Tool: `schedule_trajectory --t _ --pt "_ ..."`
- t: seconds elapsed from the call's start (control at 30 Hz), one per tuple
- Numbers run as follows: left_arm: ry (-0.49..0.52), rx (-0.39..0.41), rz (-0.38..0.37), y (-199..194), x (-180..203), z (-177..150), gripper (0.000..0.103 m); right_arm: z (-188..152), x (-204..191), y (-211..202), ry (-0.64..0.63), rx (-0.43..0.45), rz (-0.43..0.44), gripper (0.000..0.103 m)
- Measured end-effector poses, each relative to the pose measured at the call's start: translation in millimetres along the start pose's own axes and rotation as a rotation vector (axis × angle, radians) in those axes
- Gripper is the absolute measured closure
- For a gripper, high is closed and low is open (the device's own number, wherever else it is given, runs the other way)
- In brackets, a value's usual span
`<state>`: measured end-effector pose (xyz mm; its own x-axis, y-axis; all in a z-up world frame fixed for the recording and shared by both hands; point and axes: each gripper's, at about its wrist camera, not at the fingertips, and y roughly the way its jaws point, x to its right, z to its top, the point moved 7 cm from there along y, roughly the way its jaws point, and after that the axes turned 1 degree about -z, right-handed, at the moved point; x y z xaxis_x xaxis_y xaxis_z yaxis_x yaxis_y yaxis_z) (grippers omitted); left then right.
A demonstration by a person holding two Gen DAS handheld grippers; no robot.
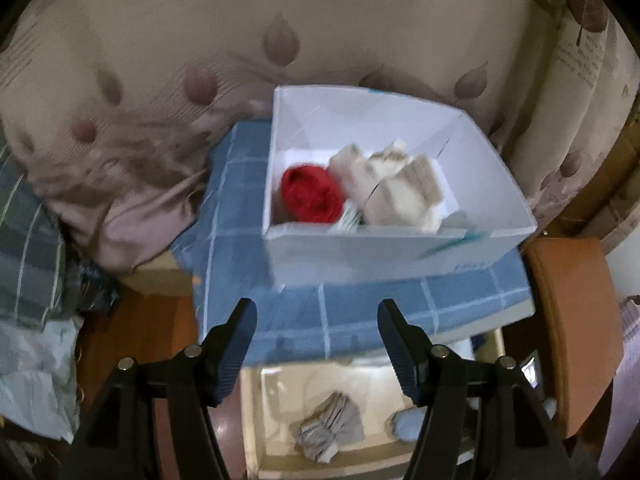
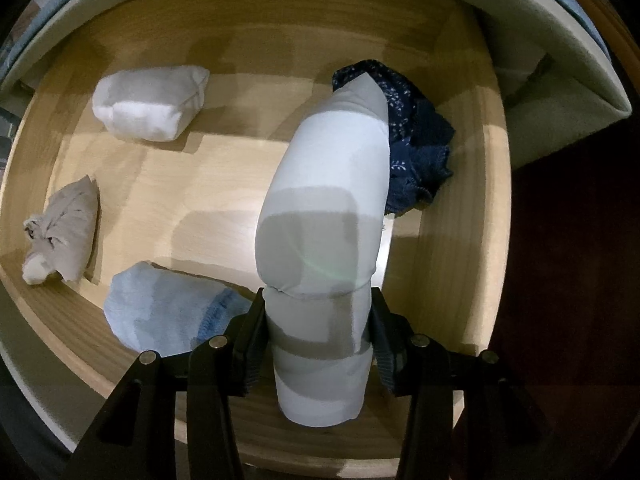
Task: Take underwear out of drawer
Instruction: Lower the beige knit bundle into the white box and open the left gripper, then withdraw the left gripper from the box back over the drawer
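In the right wrist view my right gripper [image 2: 318,300] points down into the wooden drawer [image 2: 464,240] and is shut on a rolled pale grey underwear [image 2: 328,208], which stands up out of its jaws. Behind the roll lies a dark blue patterned garment [image 2: 420,152]. A white bundle [image 2: 152,106], a beige bundle [image 2: 68,228] and a light blue bundle [image 2: 168,312] lie on the drawer floor. In the left wrist view my left gripper [image 1: 318,312] is open and empty, hanging in front of a white box [image 1: 384,248] that holds a red roll [image 1: 312,194] and cream folded pieces [image 1: 396,188].
The white box stands on a blue checked cloth [image 1: 280,308] over the cabinet top. Bedding with a leaf pattern [image 1: 200,60] lies behind it. The open drawer [image 1: 276,428] with a beige bundle [image 1: 332,432] shows below the left gripper. A brown chair back [image 1: 576,320] stands at the right.
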<state>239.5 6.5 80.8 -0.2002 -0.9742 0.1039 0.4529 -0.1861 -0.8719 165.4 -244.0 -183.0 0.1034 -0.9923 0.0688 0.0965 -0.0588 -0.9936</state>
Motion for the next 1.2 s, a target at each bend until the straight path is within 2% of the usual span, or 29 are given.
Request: schedule_trajectory --t 0.27,0.53,0.77,0.93,1.13,1.2 --pt "-0.035 -0.051 0.056 28.8 -8.2 -78.9 0.039 1.1 -5.8 6.5 -0.025 -0.079 -0.036 0.055" --pt "-0.153 -0.13 0.038 73.0 -5.5 -140.3 0.039 18.3 0.6 8.0 0.016 -0.118 -0.009 0.051" --pt "-0.167 -0.152 0.055 93.7 5.3 -168.7 0.039 18.5 -5.0 8.1 -0.008 -0.102 -0.049 0.06" --pt "-0.187 -0.168 0.057 104.0 9.7 -178.1 0.039 5.2 -5.7 1.1 -0.035 -0.075 -0.07 0.065" --pt "-0.203 -0.176 0.066 113.5 7.4 -190.4 0.039 -8.3 1.0 -18.9 -0.023 -0.015 -0.042 0.067" --pt "-0.212 -0.155 0.062 112.4 7.2 -189.4 0.039 -9.2 2.0 -28.2 -0.025 -0.009 -0.019 0.067"
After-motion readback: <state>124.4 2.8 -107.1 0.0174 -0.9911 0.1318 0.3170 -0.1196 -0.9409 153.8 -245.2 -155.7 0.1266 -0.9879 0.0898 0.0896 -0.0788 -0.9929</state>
